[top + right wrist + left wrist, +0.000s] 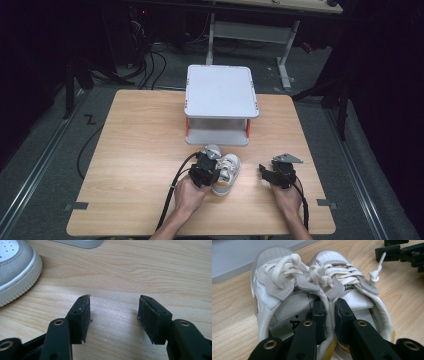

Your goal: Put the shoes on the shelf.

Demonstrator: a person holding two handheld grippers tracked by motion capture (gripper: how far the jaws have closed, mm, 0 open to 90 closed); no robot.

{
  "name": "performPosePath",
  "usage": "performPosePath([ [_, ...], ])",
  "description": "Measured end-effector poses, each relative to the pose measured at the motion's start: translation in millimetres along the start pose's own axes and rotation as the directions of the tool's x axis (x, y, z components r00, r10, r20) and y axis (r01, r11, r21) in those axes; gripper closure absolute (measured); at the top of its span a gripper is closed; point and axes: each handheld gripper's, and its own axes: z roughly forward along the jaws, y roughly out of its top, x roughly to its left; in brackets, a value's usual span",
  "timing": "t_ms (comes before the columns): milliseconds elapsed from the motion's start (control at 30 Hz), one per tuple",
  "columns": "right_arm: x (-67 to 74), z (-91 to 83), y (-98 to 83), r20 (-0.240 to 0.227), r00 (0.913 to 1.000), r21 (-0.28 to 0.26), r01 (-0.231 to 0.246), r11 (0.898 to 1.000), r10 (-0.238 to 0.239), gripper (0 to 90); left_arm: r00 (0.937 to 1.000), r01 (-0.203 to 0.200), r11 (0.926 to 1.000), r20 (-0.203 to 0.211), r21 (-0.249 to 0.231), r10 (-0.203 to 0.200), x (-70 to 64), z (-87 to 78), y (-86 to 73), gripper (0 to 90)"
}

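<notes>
The left gripper (329, 315) is clamped on the two touching inner collars of a pair of small white-and-grey lace-up shoes (319, 290), one jaw inside each shoe, so both are pinched together; in the high view that gripper (204, 170) sits over the shoes (226, 172) near the front middle of the pale wooden counter (135, 150); the right gripper (113, 315) stands with its jaws spread wide and nothing between them, hovering over bare wood just beside a shoe toe (15, 272); beyond lies a grey two-tier plastic stand with orange posts (221, 92), well apart from the shoes; the shoes look light, the padded collars soft and yielding, the loose laces apt to snag, so I judge the joined collars the sound hold; count: two shoes, two grippers, one stand.
</notes>
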Motion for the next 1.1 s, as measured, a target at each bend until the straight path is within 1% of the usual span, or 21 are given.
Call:
performPosePath([
  [133, -0.4, 0.4, 0.3, -0.007, 0.9999, 0.001, 0.007, 1.000, -0.007, 42.7, 1.0000, -0.004, 1.0000, 0.007, -0.006, 0.004, 1.4, -1.7, 0.8, 80.1],
  [167, -0.7, -0.6, 2.3, -0.010, 0.9999, 0.020, 0.004, 1.000, -0.004, 46.6, 0.9999, -0.012, 0.9999, 0.011, -0.012, 0.012, 2.0, -3.3, 1.7, 80.1],
  [200, -0.7, -0.6, 2.3, -0.010, 0.9999, 0.020, 0.004, 1.000, -0.004, 46.6, 0.9999, -0.012, 0.9999, 0.011, -0.012, 0.012, 2.0, -3.3, 1.7, 80.2],
  [233, -0.9, -1.5, 4.2, -0.008, 1.0000, 0.038, 0.004, 0.999, -0.004, 48.2, 0.9999, -0.011, 0.9999, 0.011, -0.013, 0.011, 1.9, -4.4, 2.1, 80.2],
  [267, -1.8, -2.3, 5.8, -0.025, 0.9996, 0.049, -0.008, 0.999, 0.010, 49.9, 0.9997, -0.021, 0.9997, 0.015, -0.016, 0.021, 2.1, -6.1, 2.9, 80.2],
  [333, -2.0, -2.5, 5.6, -0.027, 0.9996, 0.047, -0.009, 0.999, 0.011, 51.2, 0.9995, -0.028, 0.9995, 0.014, -0.014, 0.028, 2.2, -7.1, 3.2, 80.3],
  [367, -2.5, -3.4, 5.6, -0.042, 0.9990, 0.045, -0.012, 0.999, 0.014, 53.7, 0.9994, -0.030, 0.9994, 0.015, -0.016, 0.030, 2.2, -7.8, 3.3, 80.3],
  [400, -2.5, -3.4, 5.6, -0.042, 0.9990, 0.045, -0.012, 0.999, 0.014, 53.7, 0.9994, -0.031, 0.9994, 0.015, -0.015, 0.031, 2.5, -8.5, 3.6, 80.3],
  [433, -3.0, -6.1, 6.5, -0.061, 0.9981, 0.021, -0.013, 1.000, 0.014, 56.3, 0.9993, -0.033, 0.9993, 0.018, -0.019, 0.033, 3.2, -9.8, 4.2, 80.4],
  [467, -3.0, -6.1, 6.5, -0.061, 0.9981, 0.021, -0.013, 1.000, 0.014, 56.3, 0.9993, -0.033, 0.9993, 0.018, -0.019, 0.033, 3.2, -9.8, 4.2, 80.4],
  [567, -2.9, -14.5, 10.0, -0.087, 0.9960, -0.024, -0.022, 0.999, 0.020, 58.3, 0.9994, -0.025, 0.9993, 0.024, -0.028, 0.026, 5.5, -11.9, 5.3, 80.4],
  [600, -3.0, -17.2, 12.4, -0.095, 0.9954, -0.032, -0.017, 0.999, 0.014, 58.7, 0.9994, -0.021, 0.9993, 0.028, -0.031, 0.022, 6.7, -12.1, 6.0, 80.4],
  [633, -2.4, -22.9, 18.2, -0.114, 0.9934, -0.054, -0.009, 0.999, 0.003, 60.1, 0.9993, -0.021, 0.9993, 0.028, -0.029, 0.022, 8.1, -12.5, 7.7, 80.4],
  [667, -2.4, -22.9, 18.2, -0.114, 0.9934, -0.054, -0.009, 0.999, 0.003, 60.1, 0.9993, -0.021, 0.9993, 0.028, -0.029, 0.022, 8.1, -12.5, 7.7, 80.4],
  [733, -2.0, -26.6, 25.2, -0.161, 0.9870, -0.060, -0.010, 0.998, 0.001, 59.9, 0.9994, -0.027, 0.9990, 0.022, -0.035, 0.028, 8.6, -13.2, 9.9, 80.4],
  [800, 0.2, -29.0, 31.2, -0.192, 0.9814, -0.066, -0.006, 0.998, -0.006, 60.1, 0.9994, -0.024, 0.9987, 0.022, -0.044, 0.025, 9.4, -14.0, 12.5, 80.4],
  [833, 3.4, -30.8, 36.5, -0.210, 0.9774, -0.070, 0.006, 0.998, -0.021, 61.1, 0.9994, -0.026, 0.9985, 0.021, -0.048, 0.027, 10.4, -14.3, 14.1, 80.3],
  [867, 3.4, -30.8, 36.5, -0.210, 0.9774, -0.070, 0.006, 0.998, -0.021, 61.1, 0.9994, -0.022, 0.9983, 0.026, -0.054, 0.023, 11.8, -14.3, 15.6, 80.3],
  [900, 6.2, -32.7, 42.2, -0.227, 0.9733, -0.076, 0.015, 0.997, -0.032, 61.9, 0.9994, -0.017, 0.9982, 0.031, -0.058, 0.018, 13.7, -14.2, 16.9, 80.3],
  [933, 6.2, -32.7, 42.2, -0.227, 0.9733, -0.076, 0.015, 0.997, -0.032, 61.9, 0.9994, -0.013, 0.9981, 0.031, -0.060, 0.015, 15.4, -13.6, 18.5, 80.3],
  [1100, 11.2, -39.7, 62.9, -0.259, 0.9641, -0.113, 0.028, 0.993, -0.057, 63.5, 0.9998, -0.018, 0.9979, 0.008, -0.062, 0.018, 21.4, -8.1, 28.0, 80.3],
])
